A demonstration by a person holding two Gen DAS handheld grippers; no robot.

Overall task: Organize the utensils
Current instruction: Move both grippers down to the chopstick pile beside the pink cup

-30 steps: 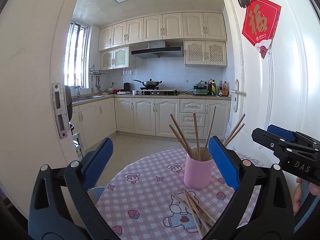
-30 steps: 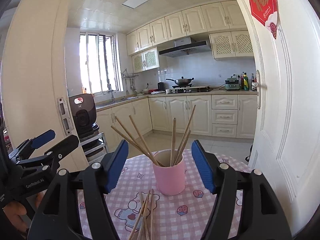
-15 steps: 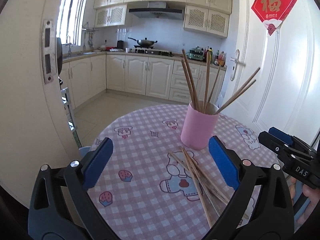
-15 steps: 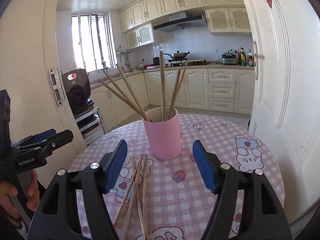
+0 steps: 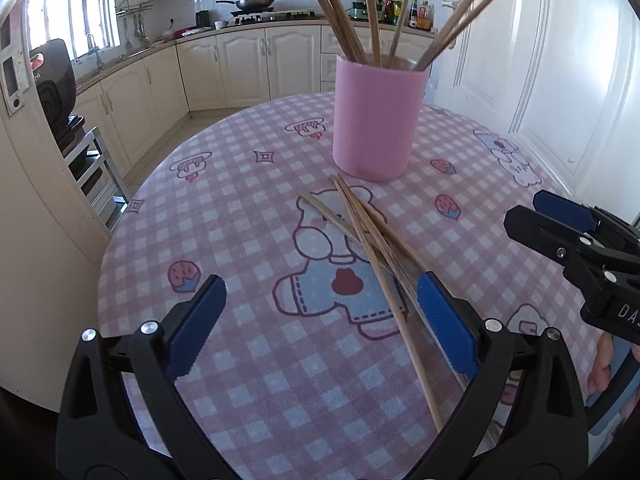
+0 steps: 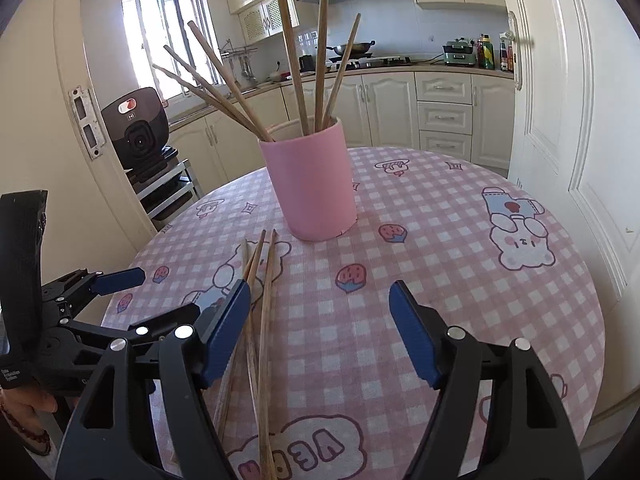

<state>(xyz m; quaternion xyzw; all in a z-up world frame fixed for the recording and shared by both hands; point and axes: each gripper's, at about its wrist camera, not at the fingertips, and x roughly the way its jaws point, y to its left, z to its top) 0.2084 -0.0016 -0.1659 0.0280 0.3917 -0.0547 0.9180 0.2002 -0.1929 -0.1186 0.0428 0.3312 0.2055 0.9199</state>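
A smooth, matte pink cylindrical cup (image 5: 378, 120) stands upright in the upper middle of both views on a round table covered with a pink-and-white checked cloth (image 5: 248, 216) printed with cartoon bears and strawberries. Several slender, round wooden chopsticks (image 6: 316, 76) lean outward from its rim. A loose bundle of similar wooden chopsticks (image 5: 376, 252) lies crossed on the cloth just in front of the cup, running toward the lower frame. The left gripper (image 5: 320, 320), black plastic with ribbed blue pads, hovers with its fingers spread wide, the right pad above the bundle. The right gripper (image 6: 320, 328) is likewise parted, its left pad over the same sticks.
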